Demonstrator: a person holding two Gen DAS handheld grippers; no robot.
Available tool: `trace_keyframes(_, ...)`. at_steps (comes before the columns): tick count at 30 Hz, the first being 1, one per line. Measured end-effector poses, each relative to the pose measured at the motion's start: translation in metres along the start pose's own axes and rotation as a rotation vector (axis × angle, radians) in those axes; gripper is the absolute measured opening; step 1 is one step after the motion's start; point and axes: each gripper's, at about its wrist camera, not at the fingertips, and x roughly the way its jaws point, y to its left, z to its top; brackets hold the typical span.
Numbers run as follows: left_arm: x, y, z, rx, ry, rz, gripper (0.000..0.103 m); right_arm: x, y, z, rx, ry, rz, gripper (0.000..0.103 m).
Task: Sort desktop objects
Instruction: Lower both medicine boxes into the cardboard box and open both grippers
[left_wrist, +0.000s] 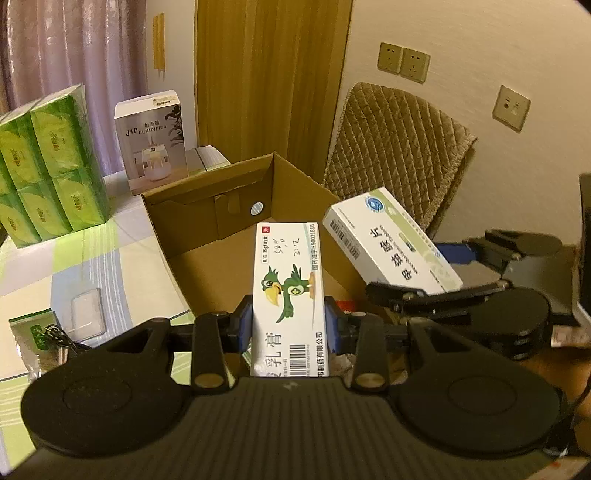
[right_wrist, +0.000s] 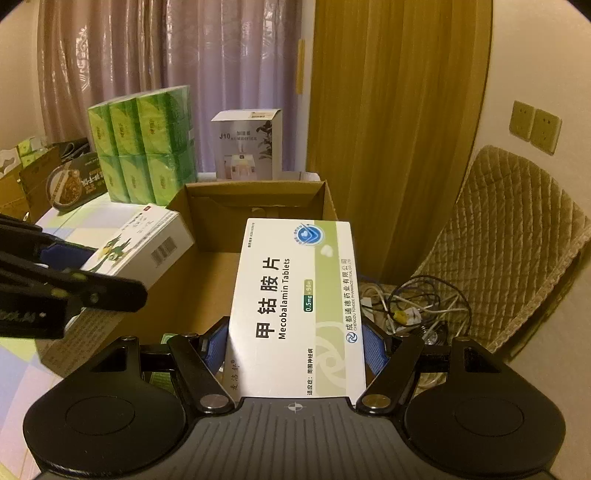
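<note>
My left gripper (left_wrist: 289, 325) is shut on a white ointment box with a green parrot (left_wrist: 287, 280), held above the open cardboard box (left_wrist: 207, 229). My right gripper (right_wrist: 295, 341) is shut on a white Mecobalamin tablet box (right_wrist: 295, 295), also over the cardboard box (right_wrist: 258, 206). In the left wrist view the tablet box (left_wrist: 391, 240) and right gripper show at the right. In the right wrist view the parrot box (right_wrist: 144, 247) and left gripper show at the left. The cardboard box looks empty where its floor shows.
A green tissue pack (left_wrist: 48, 166) and a humidifier box (left_wrist: 151, 144) stand behind the cardboard box on the checked tablecloth (left_wrist: 74, 258). A small clear case (left_wrist: 86, 314) and a green packet (left_wrist: 33, 336) lie left. A quilted chair (right_wrist: 517, 236) and tangled cables (right_wrist: 417, 302) are right.
</note>
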Motion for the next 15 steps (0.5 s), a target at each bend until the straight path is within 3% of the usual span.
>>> trace_keyframes(15,0.003,0.0068,-0.003,-0.033,0.011,0.029,0.039,0.0047,0.0035,0.0002,0.0,0.008,0.006,0.068)
